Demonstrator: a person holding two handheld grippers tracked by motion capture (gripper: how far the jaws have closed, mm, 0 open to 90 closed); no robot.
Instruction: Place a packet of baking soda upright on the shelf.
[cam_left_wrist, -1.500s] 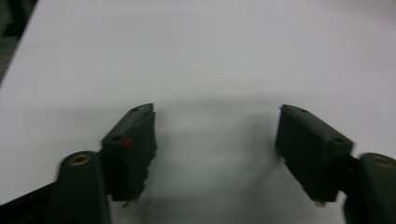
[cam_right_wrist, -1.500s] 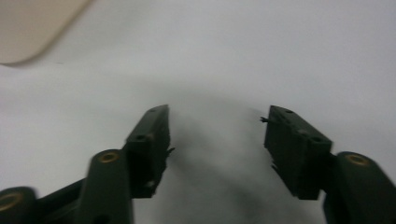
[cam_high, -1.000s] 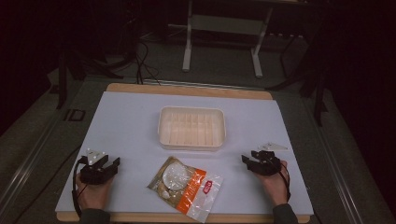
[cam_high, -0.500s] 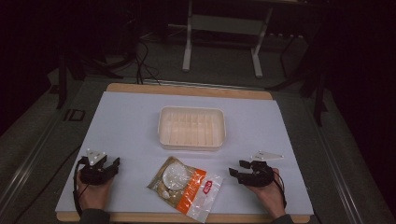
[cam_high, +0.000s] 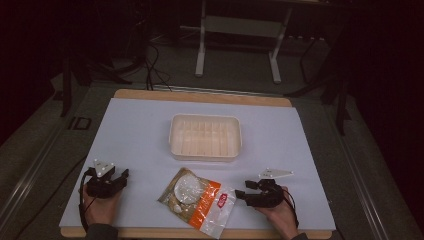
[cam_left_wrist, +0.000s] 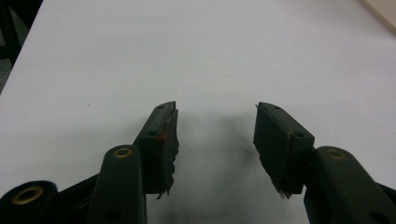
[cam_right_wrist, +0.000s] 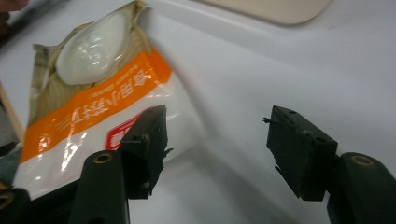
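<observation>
Two grippers rest at the table's (cam_high: 150, 120) near edge in the high view: the left gripper (cam_high: 116, 178) well apart from the snack packet (cam_high: 198, 199), the right gripper (cam_high: 242, 192) just beside it. Left gripper view: jaws spread wide over bare table, gripping nothing. Right gripper view: jaws spread wide, empty, one over the packet's corner.

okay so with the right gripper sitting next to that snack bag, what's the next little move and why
Probably ease the right gripper a little further toward the bag and close on its near edge. Its jaws stand open with nothing between them, one jaw already over the bag's corner in the right gripper view, while the left gripper rests open on the table, apart from the bag.
</observation>
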